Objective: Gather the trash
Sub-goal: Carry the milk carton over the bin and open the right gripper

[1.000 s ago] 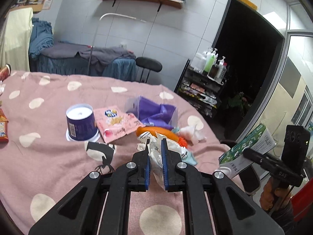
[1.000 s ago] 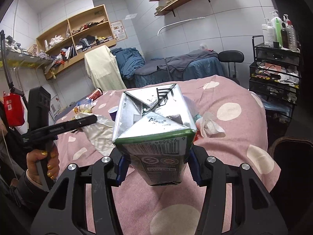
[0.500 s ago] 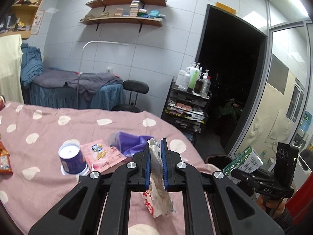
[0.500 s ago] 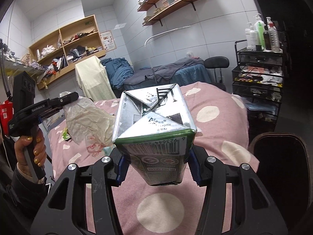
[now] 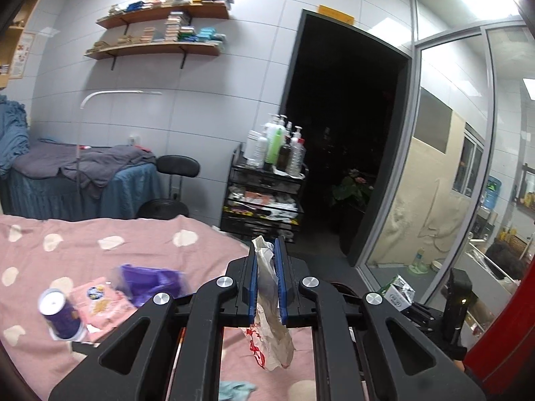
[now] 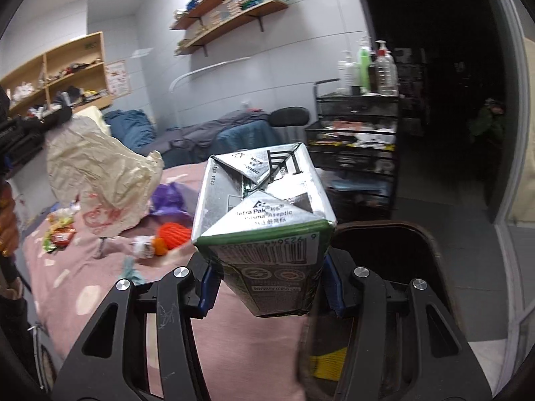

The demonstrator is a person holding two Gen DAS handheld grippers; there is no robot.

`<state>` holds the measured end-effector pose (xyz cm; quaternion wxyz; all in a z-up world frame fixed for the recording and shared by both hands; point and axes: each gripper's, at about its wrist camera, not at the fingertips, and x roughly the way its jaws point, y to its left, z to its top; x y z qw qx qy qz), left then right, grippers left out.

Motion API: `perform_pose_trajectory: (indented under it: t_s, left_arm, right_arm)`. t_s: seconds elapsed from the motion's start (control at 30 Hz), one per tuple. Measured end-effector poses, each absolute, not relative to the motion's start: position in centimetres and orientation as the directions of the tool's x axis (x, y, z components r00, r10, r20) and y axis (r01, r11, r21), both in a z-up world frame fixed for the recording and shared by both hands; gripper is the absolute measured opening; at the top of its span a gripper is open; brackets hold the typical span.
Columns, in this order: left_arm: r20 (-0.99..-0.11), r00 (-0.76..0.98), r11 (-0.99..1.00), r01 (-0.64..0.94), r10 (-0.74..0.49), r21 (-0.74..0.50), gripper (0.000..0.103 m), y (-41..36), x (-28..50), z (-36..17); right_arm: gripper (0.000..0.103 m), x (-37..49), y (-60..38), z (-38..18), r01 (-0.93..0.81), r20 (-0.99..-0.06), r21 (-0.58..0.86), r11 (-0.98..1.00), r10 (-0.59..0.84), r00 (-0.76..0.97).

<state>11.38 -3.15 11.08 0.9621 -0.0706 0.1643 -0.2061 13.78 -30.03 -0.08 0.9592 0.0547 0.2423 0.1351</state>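
Observation:
My left gripper (image 5: 267, 284) is shut on a crumpled white paper wrapper (image 5: 271, 327) with red print, which hangs in the air above the pink dotted bedspread (image 5: 100, 250). From the right wrist view the same wrapper (image 6: 100, 180) dangles at upper left. My right gripper (image 6: 269, 287) is shut on a silver and green drink carton (image 6: 264, 214), held over the near edge of the bed beside a dark bin (image 6: 384, 260). Left on the bed are a purple cup (image 5: 62, 314), a pink packet (image 5: 100, 304) and a purple bag (image 5: 150, 280).
An orange item (image 6: 174, 234) and snack wrappers (image 6: 58, 234) lie on the bed. A black trolley (image 5: 264, 200) with bottles stands by a dark doorway (image 5: 341, 153). A black stool (image 5: 177, 170) and a blue massage bed (image 5: 73, 180) sit by the wall.
The left gripper has lifted the wrapper off the bed and swung right toward the doorway. The right gripper has carried the carton right, and the dark bin has come into view.

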Motion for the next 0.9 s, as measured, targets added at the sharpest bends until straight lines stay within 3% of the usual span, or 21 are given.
perform_pose_trajectory:
  t_s: [0.23, 0.67, 0.9]
  left_arm:
    - [-0.337, 0.796, 0.864, 0.454, -0.503, -0.219, 0.010, -7.7, 13.6, 9.5]
    - [-0.451, 0.683, 0.813, 0.543, -0.574, -0.213, 0.010, -14.4, 16.0, 6.1]
    - [-0.480, 0.655, 0.802, 0.559, -0.583, -0.212, 0.010, -15.8, 16.3, 4.8]
  right_arm:
    - [0.052, 16.4, -33.5, -3.6, -0.096, -0.556, 0.156, 0.983, 0.168, 0.814]
    - [0.052, 20.5, -36.3, -11.2, 0.045, -0.770, 0.152, 0.987, 0.090, 0.632]
    - [0.055, 20.0, -36.9, -12.3, 0.075, -0.781, 0.183, 0.980, 0.099, 0.617]
